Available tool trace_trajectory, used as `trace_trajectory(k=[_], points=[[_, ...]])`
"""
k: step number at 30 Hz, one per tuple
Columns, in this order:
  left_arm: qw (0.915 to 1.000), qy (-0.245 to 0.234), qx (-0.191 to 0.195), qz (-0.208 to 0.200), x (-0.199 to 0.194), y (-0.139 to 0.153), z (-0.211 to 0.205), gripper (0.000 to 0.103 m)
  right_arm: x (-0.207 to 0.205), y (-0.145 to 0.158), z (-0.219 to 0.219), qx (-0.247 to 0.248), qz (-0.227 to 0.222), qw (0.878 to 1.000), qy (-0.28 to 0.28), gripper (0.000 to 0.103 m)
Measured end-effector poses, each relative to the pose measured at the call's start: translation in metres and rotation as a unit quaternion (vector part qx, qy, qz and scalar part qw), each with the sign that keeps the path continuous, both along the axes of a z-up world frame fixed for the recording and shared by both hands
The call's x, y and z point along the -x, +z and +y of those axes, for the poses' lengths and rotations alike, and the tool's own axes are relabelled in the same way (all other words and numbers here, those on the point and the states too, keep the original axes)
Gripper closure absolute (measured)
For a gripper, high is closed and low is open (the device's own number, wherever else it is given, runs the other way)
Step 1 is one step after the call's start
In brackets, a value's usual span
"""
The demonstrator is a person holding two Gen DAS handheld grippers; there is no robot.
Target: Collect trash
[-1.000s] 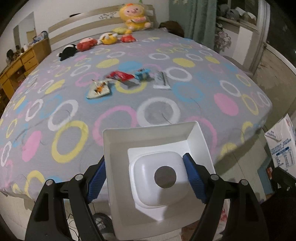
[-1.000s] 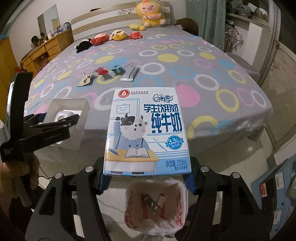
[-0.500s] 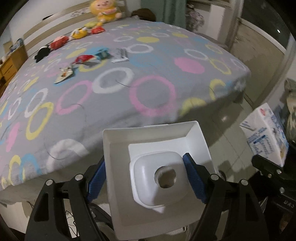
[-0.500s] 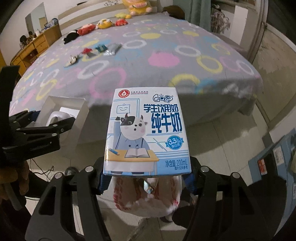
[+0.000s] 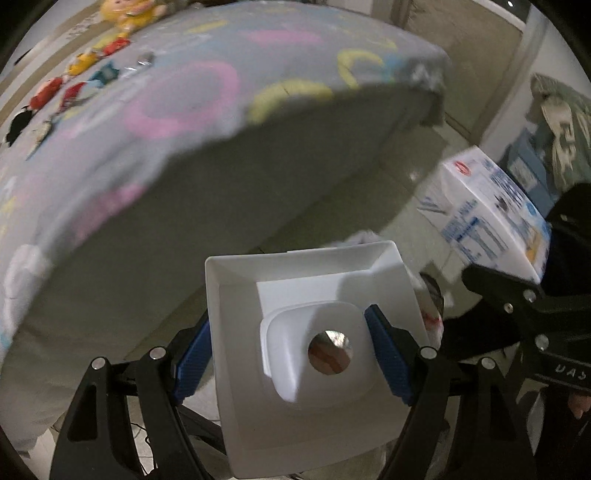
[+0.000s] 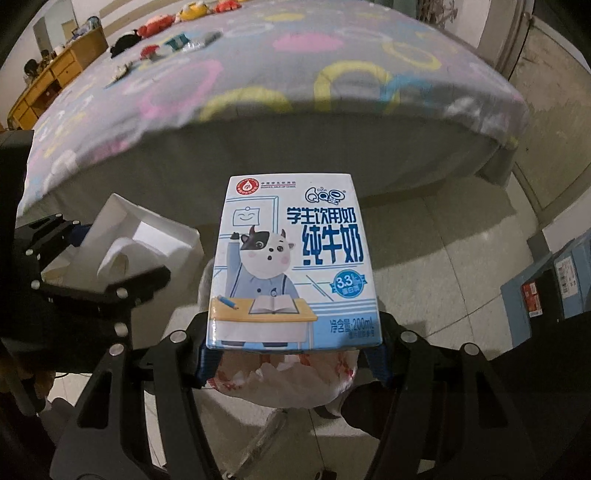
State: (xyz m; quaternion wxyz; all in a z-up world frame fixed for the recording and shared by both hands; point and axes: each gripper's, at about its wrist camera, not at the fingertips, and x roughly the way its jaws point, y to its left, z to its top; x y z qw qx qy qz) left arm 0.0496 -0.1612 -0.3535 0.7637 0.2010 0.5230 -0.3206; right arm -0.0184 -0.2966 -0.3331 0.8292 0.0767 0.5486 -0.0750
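My left gripper point(image 5: 291, 349) is shut on a white square plastic container point(image 5: 258, 332), held over the floor beside the bed. It also shows in the right wrist view point(image 6: 147, 240). My right gripper point(image 6: 291, 350) is shut on a blue and white milk carton point(image 6: 291, 266), held just above a bin lined with a white and red bag point(image 6: 291, 380). The carton also shows at the right of the left wrist view point(image 5: 487, 214). Several wrappers point(image 6: 181, 42) lie far off on the bed.
The bed with a grey ringed cover point(image 6: 280, 74) fills the upper part of both views, its edge close in front. Plush toys point(image 6: 155, 26) line its far side. A wooden dresser point(image 6: 48, 81) stands at far left. Blue boxes point(image 6: 554, 284) sit on the tiled floor at right.
Both grippers have dropped lower and pulled back from the bed toward the bin. The bin's bag is now right under the milk carton. Both holds are unchanged.
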Motion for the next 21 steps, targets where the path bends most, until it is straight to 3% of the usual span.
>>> trace_trajectory(k=[9, 21], points=[[0.9979, -0.047, -0.035, 0.028, 0.012, -0.05, -0.018, 0.027, -0.01, -0.035, -0.002, -0.005, 0.04, 0.999, 0.004, 0.041], [0.9933, -0.079, -0.065, 0.053, 0.014, -0.084, -0.03, 0.026, -0.014, -0.077, -0.006, -0.015, 0.081, 0.997, 0.003, 0.041]])
